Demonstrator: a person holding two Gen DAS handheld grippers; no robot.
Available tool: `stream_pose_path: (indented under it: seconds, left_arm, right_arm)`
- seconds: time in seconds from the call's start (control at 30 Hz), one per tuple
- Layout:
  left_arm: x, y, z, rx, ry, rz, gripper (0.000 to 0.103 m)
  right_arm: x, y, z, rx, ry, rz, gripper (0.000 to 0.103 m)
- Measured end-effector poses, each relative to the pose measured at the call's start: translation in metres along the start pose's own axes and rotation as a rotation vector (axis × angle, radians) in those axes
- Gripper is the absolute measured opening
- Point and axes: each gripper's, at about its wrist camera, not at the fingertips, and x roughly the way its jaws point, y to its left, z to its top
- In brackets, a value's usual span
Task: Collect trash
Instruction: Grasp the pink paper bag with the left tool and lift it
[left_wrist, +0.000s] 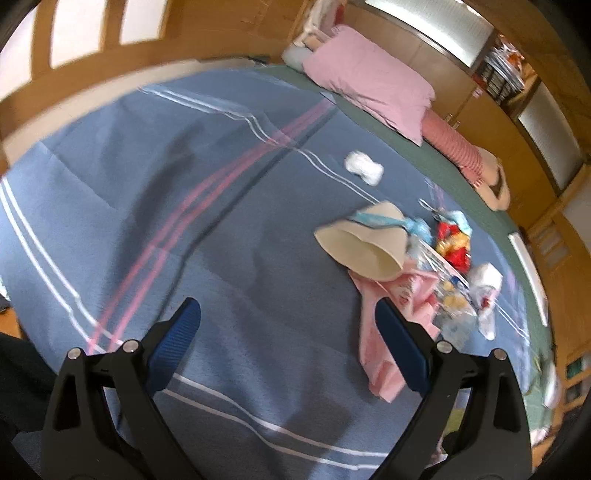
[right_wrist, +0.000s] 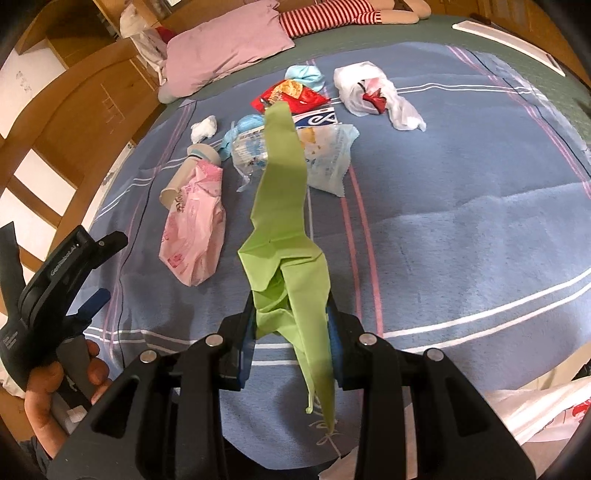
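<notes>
My right gripper (right_wrist: 291, 317) is shut on a green plastic bag (right_wrist: 284, 206) that hangs stretched forward above the blue striped blanket (right_wrist: 461, 229). My left gripper (left_wrist: 288, 314) is open and empty above the blanket; it also shows at the left of the right wrist view (right_wrist: 103, 266). Trash lies on the blanket: a paper cup (left_wrist: 364, 243) (right_wrist: 184, 177), a pink bag (left_wrist: 376, 332) (right_wrist: 195, 229), a white tissue wad (left_wrist: 364, 168) (right_wrist: 203, 127), a red snack wrapper (right_wrist: 291, 96), a clear printed wrapper (right_wrist: 325, 155), a white plastic bag (right_wrist: 373, 92).
A pink pillow (right_wrist: 225, 48) (left_wrist: 369, 79) and a striped doll (right_wrist: 332, 14) lie at the bed's head. A wooden bed frame (right_wrist: 74, 110) runs along the left. A white bag (right_wrist: 546, 413) shows at the bottom right of the right wrist view.
</notes>
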Motion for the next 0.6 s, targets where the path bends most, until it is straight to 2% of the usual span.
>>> stream_pose_path:
  seconds: [0.03, 0.13, 0.2, 0.27, 0.33, 0.43, 0.5, 0.6]
  left_arm:
    - [0.003, 0.003, 0.001, -0.026, 0.027, -0.027, 0.095]
    - [0.002, 0.005, 0.001, -0.069, 0.023, -0.081, 0.095]
    - [0.003, -0.008, 0.0, -0.022, 0.024, -0.152, 0.095]
    - [0.007, -0.032, -0.003, 0.082, 0.036, -0.19, 0.095]
    - [0.012, -0.064, -0.006, 0.231, 0.005, -0.156, 0.095]
    - [0.027, -0.097, -0.011, 0.384, -0.001, -0.092, 0.095]
    - [0.045, -0.108, -0.014, 0.414, 0.071, -0.091, 0.096]
    - [0.067, -0.107, -0.017, 0.403, 0.175, -0.095, 0.095]
  right_arm:
    - [-0.001, -0.001, 0.0, 0.007, -0.002, -0.004, 0.034]
    - [-0.004, -0.003, 0.001, 0.016, -0.018, -0.011, 0.034]
    - [-0.009, -0.006, 0.002, 0.028, -0.037, -0.016, 0.034]
    - [-0.014, -0.01, 0.004, 0.04, -0.054, -0.024, 0.034]
    - [-0.021, -0.014, 0.005, 0.042, -0.072, -0.039, 0.034]
    - [-0.031, -0.022, 0.006, 0.048, -0.093, -0.061, 0.034]
    - [-0.035, -0.028, 0.006, 0.053, -0.098, -0.073, 0.034]
    - [-0.039, -0.035, 0.005, 0.068, -0.097, -0.088, 0.034]
